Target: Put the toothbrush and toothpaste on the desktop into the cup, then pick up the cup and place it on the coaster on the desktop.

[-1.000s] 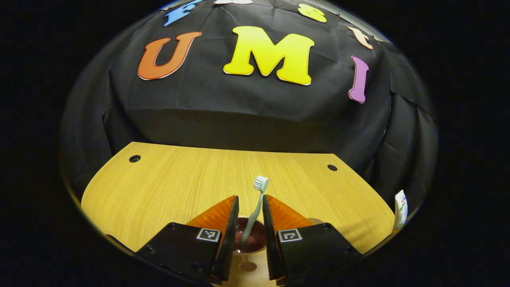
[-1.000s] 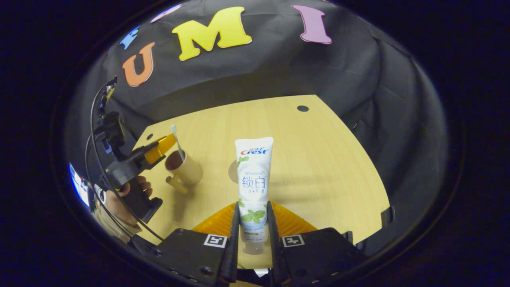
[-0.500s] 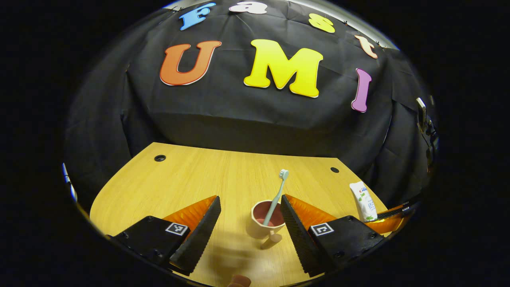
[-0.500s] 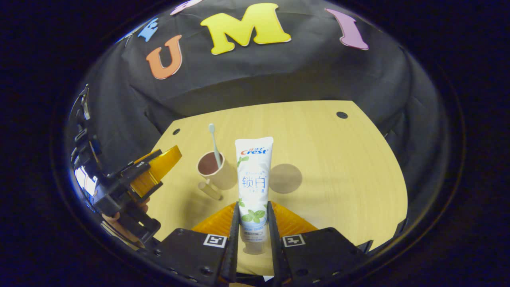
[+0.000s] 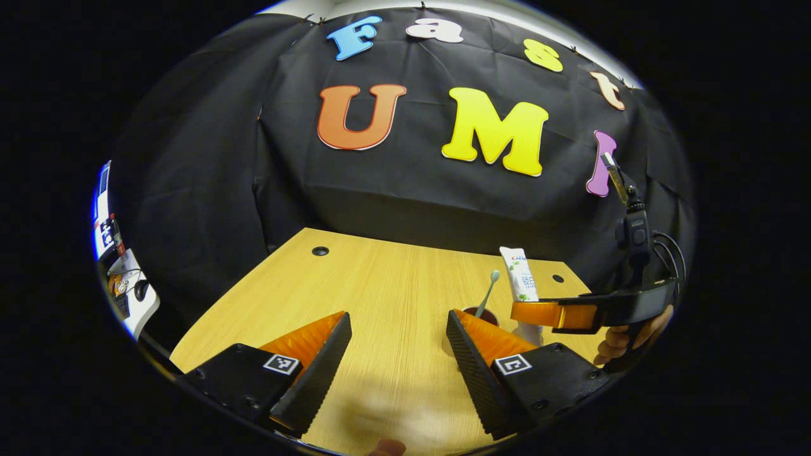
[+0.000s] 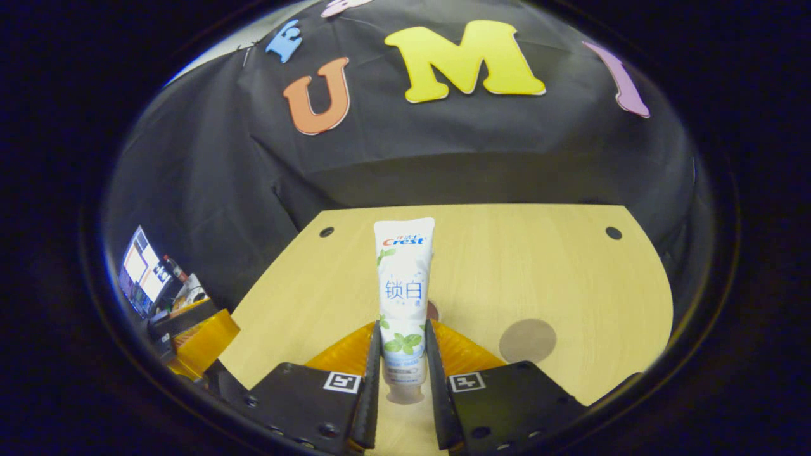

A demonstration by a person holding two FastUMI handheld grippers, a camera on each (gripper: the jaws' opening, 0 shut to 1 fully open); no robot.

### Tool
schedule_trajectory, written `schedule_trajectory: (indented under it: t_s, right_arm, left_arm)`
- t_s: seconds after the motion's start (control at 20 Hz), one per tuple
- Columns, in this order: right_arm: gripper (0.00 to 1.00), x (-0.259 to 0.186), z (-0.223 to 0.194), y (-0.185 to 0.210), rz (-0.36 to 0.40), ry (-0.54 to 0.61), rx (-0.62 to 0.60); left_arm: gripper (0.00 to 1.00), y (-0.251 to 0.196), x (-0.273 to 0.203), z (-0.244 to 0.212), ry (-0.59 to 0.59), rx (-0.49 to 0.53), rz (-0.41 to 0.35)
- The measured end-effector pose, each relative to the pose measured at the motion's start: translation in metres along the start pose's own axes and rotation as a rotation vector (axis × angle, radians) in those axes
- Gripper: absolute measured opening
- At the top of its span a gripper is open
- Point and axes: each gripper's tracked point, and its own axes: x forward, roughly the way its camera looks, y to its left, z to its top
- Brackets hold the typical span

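Note:
My left gripper [image 5: 396, 361] stands open over the wooden desktop [image 5: 380, 285], nothing between its fingers. Behind its right finger is the pinkish cup [image 5: 472, 312] with the pale toothbrush [image 5: 489, 292] standing in it, head up. The white toothpaste tube [image 5: 521, 275] hangs upright just right of the cup, held in the other gripper [image 5: 557, 315] by a hand [image 5: 624, 335]. In the right gripper view my right gripper [image 6: 402, 373] is shut on the toothpaste tube [image 6: 402, 297], cap down. A sliver of the cup [image 6: 433, 310] peeks out behind the tube. The round brown coaster [image 6: 527, 340] lies on the desktop to the right.
The desktop [image 6: 507, 266] has small cable holes near its far corners [image 6: 326, 232] [image 6: 613, 232]. The left gripper's finger [image 6: 199, 335] shows at the lower left. A screen and clutter [image 6: 142, 272] sit beyond the desk's left edge. Black cloth closes the back.
My left gripper let go of the toothbrush, opened, and drew back to the left, leaving the brush in the cup. My right gripper carried the toothpaste over to the cup.

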Motion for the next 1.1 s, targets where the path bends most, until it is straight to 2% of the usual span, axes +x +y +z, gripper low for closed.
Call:
schedule_trajectory:
  t_s: [0.2, 0.4, 0.8, 0.85, 1.1]
  right_arm:
    - [0.34, 0.038, 0.024, 0.015, 0.020, -0.107, -0.127]
    - [0.36, 0.062, 0.023, 0.022, 0.030, -0.179, -0.260]
    - [0.39, 0.069, 0.021, 0.019, 0.018, -0.210, -0.284]
    - [0.42, 0.067, 0.024, 0.018, 0.010, -0.216, -0.299]
    - [0.43, 0.039, 0.027, 0.019, 0.025, -0.229, -0.309]
  left_arm:
    - [0.96, 0.015, -0.016, 0.025, -0.032, 0.002, 0.047]
    - [0.96, 0.019, -0.033, 0.023, -0.006, -0.008, 0.061]
    - [0.96, 0.019, -0.034, 0.015, 0.039, -0.031, 0.057]
    - [0.96, 0.017, -0.033, 0.015, 0.040, -0.031, 0.052]
    - [0.96, 0.001, -0.023, 0.013, 0.052, -0.025, 0.019]
